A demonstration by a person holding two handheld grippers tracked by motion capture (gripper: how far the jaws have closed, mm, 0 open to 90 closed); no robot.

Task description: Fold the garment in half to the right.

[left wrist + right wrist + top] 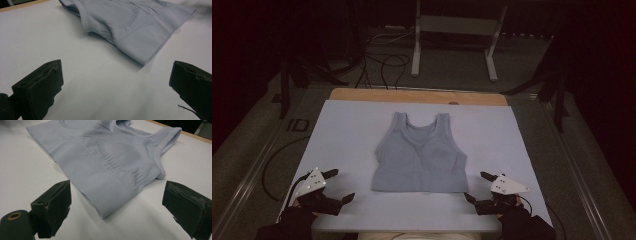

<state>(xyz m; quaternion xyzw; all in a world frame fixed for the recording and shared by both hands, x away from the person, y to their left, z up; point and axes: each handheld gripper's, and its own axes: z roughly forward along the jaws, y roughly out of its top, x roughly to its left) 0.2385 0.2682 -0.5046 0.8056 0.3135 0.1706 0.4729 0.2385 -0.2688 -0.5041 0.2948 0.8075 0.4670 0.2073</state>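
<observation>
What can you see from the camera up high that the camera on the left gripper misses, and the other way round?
The high view alone takes in the whole table, both open grippers, left gripper and right gripper, the floor cables and a white stand behind. The left gripper view alone gives the ribbed hem band close up between its own spread jaws. Both show the grey crop top lying flat, untouched.

The crop top (421,157) is soft, ribbed grey-blue knit cloth, matt. It lies on a smooth, matt pale sheet (347,135) over a wooden tabletop (362,95). Both grippers' pads (41,85) look like rough, dull black rubber with chipped edges.
</observation>
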